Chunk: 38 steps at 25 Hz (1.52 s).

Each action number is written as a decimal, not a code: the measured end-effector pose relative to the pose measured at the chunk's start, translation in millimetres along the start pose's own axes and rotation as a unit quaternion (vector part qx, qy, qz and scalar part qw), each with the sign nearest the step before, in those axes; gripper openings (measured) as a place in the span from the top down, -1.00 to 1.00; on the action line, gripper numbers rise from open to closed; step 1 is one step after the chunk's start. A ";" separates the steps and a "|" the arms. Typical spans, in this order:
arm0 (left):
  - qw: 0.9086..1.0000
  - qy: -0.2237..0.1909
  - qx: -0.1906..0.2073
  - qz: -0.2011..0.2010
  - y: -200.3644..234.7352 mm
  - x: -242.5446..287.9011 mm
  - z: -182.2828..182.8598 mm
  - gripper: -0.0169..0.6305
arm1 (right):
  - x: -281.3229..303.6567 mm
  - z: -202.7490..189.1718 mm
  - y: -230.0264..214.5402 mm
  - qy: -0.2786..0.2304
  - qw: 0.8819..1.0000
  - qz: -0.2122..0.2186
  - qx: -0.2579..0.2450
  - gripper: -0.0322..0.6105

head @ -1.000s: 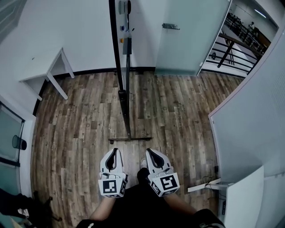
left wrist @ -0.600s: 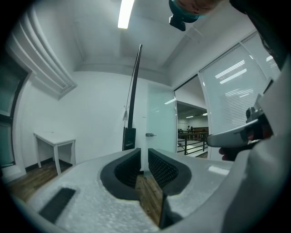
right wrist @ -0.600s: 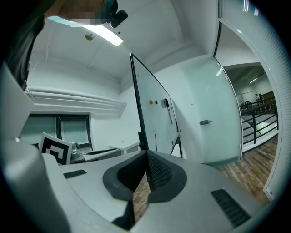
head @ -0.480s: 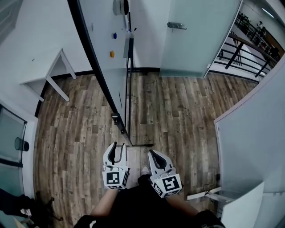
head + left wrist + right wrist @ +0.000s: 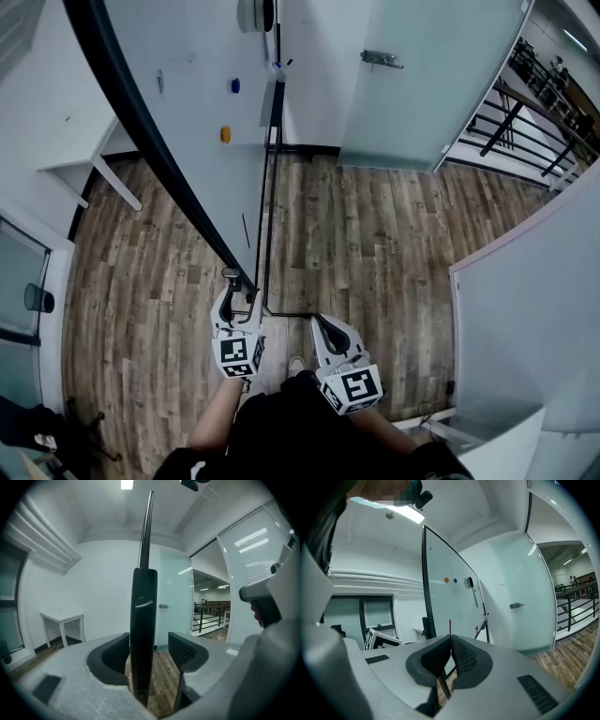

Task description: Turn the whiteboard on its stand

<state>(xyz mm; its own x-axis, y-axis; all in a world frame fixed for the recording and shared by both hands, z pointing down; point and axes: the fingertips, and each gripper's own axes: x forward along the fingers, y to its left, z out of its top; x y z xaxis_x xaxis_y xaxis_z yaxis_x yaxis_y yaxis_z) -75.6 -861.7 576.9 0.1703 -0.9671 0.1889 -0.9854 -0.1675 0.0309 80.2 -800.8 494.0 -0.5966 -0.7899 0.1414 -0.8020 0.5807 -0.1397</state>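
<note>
Two grippers, one whiteboard [image 5: 187,122]: left gripper [image 5: 234,287] has just been opening (board's black edge between jaws) — right gripper [image 5: 319,324] closed.

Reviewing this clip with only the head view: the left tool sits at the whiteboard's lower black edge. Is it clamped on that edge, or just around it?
Observer: Just around it. The left gripper view shows the left tool with its jaws apart. They have just been opening. The whiteboard's black frame stands between them, with a gap showing on the frame's right.
Operator: And the right tool, is it holding anything?
Observer: No. The right gripper view shows the right tool with its jaws together and nothing between them.
</note>
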 end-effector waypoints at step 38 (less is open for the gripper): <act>0.999 -0.026 0.031 -0.004 -14.0 -21.7 -10.0 0.45 | -46.2 -35.7 36.0 0.019 0.999 -0.044 0.026 0.86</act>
<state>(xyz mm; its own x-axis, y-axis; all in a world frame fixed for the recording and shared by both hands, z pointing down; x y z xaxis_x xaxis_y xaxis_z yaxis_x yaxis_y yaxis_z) -65.5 -836.6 582.1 0.1795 -0.9741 0.1373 -0.9822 -0.1852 -0.0299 77.9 -736.3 517.5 -0.5256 -0.8288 0.1919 -0.8493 0.4981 -0.1748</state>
